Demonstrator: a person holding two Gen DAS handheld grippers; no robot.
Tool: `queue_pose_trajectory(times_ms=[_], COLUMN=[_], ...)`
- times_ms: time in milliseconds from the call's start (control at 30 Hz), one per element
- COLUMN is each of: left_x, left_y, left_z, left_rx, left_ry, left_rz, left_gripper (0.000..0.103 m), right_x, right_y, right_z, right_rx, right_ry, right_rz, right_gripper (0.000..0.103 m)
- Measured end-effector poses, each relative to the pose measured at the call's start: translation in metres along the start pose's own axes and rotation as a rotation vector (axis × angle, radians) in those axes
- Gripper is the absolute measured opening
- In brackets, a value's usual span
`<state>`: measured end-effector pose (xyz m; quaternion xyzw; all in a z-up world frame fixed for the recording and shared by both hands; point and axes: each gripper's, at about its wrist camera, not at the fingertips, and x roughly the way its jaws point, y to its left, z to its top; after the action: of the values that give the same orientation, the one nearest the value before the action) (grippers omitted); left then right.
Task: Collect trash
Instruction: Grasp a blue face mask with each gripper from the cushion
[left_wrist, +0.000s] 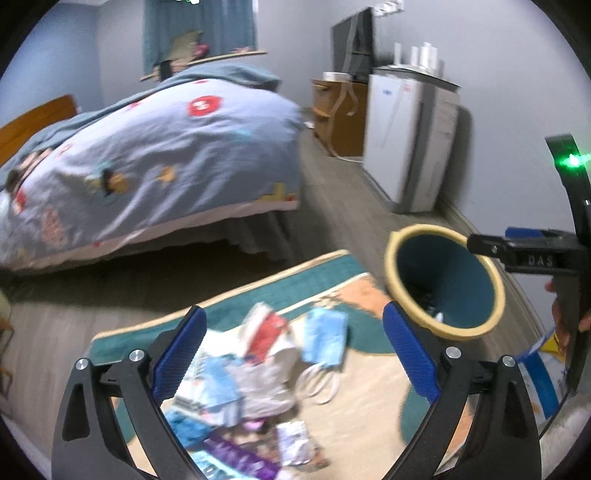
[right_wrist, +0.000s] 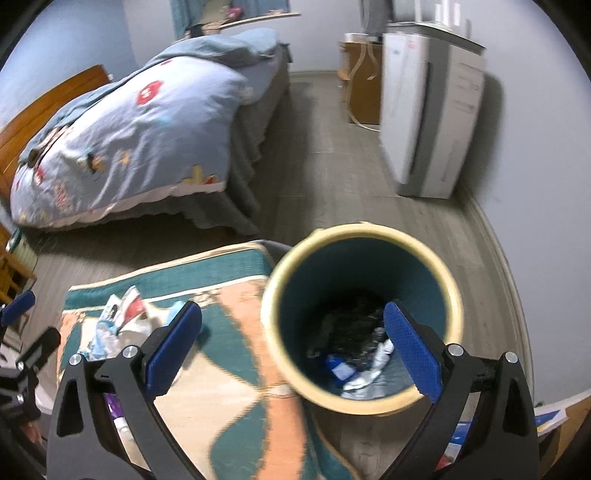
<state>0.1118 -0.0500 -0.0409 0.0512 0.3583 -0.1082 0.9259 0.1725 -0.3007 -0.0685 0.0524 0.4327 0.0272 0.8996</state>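
Already some trash lies in the bottom of the bin (right_wrist: 364, 397), wrappers and a bottle among it, so I judge collecting partly done. Much remains: a heap of trash (left_wrist: 258, 365), packets and blue masks, sits on the rug (left_wrist: 369, 384) just beside the bin. My left gripper (left_wrist: 295, 350) hangs over that heap, jaws wide and empty; my right gripper (right_wrist: 291, 347) over the bin, likewise wide, nothing held.

Scattered trash (left_wrist: 258, 365) litters the rug (left_wrist: 369, 373) on the floor (left_wrist: 332, 192), bin (right_wrist: 364, 397) beside.
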Motion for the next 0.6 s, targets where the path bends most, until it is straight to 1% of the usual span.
queue_pose_trajectory(times_ms=[167, 333, 500, 600], left_x=[-0.01, -0.009, 0.006, 0.024], left_y=[0.043, 0.078, 0.108, 0.118], left_z=[-0.014, -0.027, -0.036, -0.04], left_rx=[-0.071, -0.116, -0.159, -0.157], left_ry=[0.01, 0.039, 0.083, 0.125], left_rz=[0.06, 0.108, 0.14, 0.147], left_gripper=[0.095, 0.095, 0.095, 0.095], right_x=[0.012, 0.027, 0.049, 0.068], right_y=[0.041, 0.078, 0.108, 0.122], right_z=[-0.003, -0.005, -0.007, -0.01], right_rx=[-0.036, -0.085, -0.149, -0.206], right_ry=[0.024, 0.05, 0.086, 0.112], right_rz=[0.028, 0.037, 0.037, 0.014], right_gripper=[0.097, 0.097, 0.097, 0.097])
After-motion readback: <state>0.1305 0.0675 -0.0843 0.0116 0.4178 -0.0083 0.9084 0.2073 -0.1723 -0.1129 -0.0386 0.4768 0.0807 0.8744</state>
